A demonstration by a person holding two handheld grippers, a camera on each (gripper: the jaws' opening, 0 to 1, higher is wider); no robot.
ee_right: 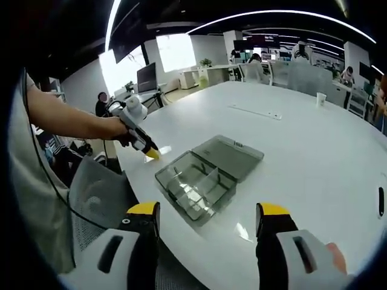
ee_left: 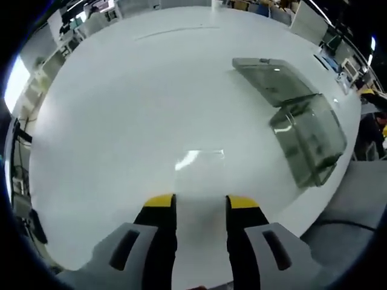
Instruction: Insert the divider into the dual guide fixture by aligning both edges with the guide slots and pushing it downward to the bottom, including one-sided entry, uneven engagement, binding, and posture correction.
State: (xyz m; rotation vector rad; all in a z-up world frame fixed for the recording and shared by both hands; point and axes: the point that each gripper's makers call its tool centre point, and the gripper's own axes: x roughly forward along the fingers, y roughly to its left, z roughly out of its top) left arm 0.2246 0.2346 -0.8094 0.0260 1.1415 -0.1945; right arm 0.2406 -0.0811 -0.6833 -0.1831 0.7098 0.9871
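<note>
On white table [ee_right: 314,151], clear lidded fixture [ee_right: 196,184]

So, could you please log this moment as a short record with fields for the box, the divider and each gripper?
box: clear box on the white table, lid open flat beside it
divider: clear sheet flat on the table, just ahead of the left gripper's tips
left gripper: open, empty, low over the table
right gripper: open, empty, box ahead of it
inserted: not yet
</note>
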